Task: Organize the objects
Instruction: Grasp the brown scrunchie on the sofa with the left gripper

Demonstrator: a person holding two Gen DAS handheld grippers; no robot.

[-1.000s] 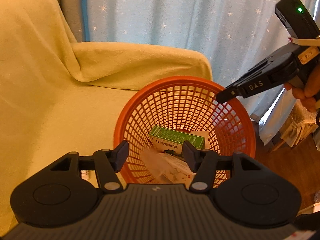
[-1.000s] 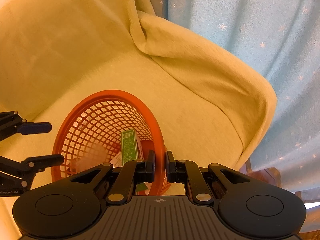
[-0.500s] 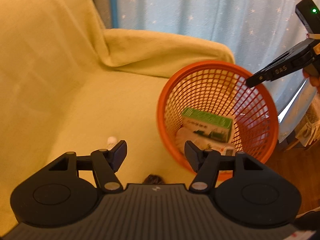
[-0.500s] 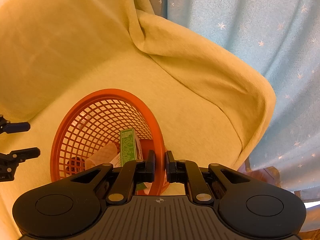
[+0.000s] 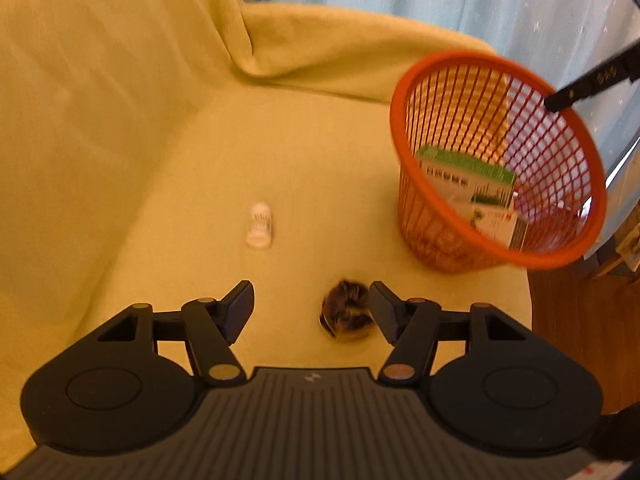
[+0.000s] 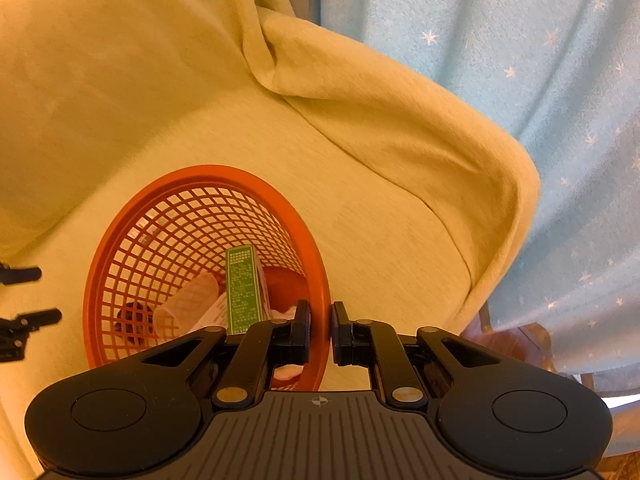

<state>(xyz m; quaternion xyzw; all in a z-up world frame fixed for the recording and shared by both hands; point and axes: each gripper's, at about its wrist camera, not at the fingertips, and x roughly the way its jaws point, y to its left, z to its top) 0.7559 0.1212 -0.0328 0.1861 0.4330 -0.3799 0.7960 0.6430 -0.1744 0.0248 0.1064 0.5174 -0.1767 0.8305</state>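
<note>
Yellow cloth covers the whole sofa (image 5: 168, 128), seat and back and arm, and the things lie on the seat. Going from the left, a small white bottle (image 5: 260, 225) lies on its side on the cloth, alone, well apart from the rest. Nearer to me the left tool (image 5: 312, 308) is held low over the seat with its two fingers wide apart and nothing between them; just inside its right finger a dark fluffy thing (image 5: 347, 312), maybe a hair tie, lies on the cloth, but it is too blurred to say more. To the right of this, near the front edge of the seat, stands the orange mesh basket (image 5: 408, 120), a little tilted. Inside it a green and white box (image 5: 466, 172) leans on the wall, with another white carton (image 5: 496, 222) beside it, and in the right wrist view a pale translucent wrapper (image 6: 188, 300) lies at the bottom. The right tool (image 6: 320, 330) is clamped on the rim of the basket (image 6: 312, 264), one finger inside and one outside. Behind the sofa hangs a light blue curtain (image 6: 500, 40) with small stars.
</note>
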